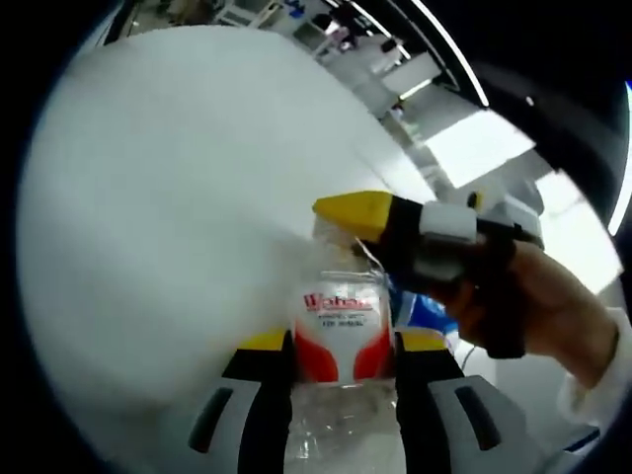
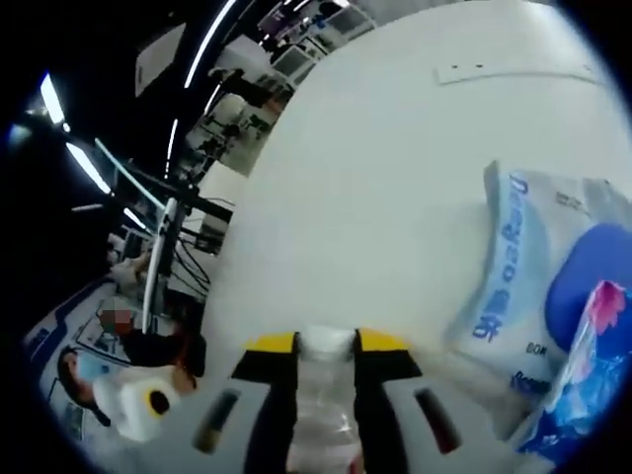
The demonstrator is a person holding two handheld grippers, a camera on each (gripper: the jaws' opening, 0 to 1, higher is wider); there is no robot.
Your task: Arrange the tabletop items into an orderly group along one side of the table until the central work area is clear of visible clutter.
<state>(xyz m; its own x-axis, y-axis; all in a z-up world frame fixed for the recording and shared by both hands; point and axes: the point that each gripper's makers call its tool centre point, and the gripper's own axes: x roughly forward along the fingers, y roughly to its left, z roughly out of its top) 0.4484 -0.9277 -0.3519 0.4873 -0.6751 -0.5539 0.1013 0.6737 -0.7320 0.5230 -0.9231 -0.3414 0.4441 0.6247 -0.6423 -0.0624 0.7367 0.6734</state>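
Left gripper view: my left gripper (image 1: 339,341) is closed on a clear bottle (image 1: 339,331) at its red-and-white label, holding it above the white worktop (image 1: 168,197). To the right, my right gripper (image 1: 380,219) reaches in at the bottle's upper end; I judge that it has hold of the cap end, though the contact itself is hidden behind its yellow tip.

Right gripper view: the right gripper (image 2: 327,346) is closed on a clear, pale-topped thing, which I take to be the same bottle (image 2: 326,370). Further right, a white-and-blue pack (image 2: 513,267) and a pink-and-blue packet (image 2: 597,346) lie on the worktop (image 2: 375,158), touching one another.

Risks, as I judge them: with both grippers on one thin plastic bottle, any disagreement between my hands can crush or twist it, or loosen the cap. Releasing one end abruptly may let the bottle swing and slip. Setting it down near the packs, I could knock them out of line.
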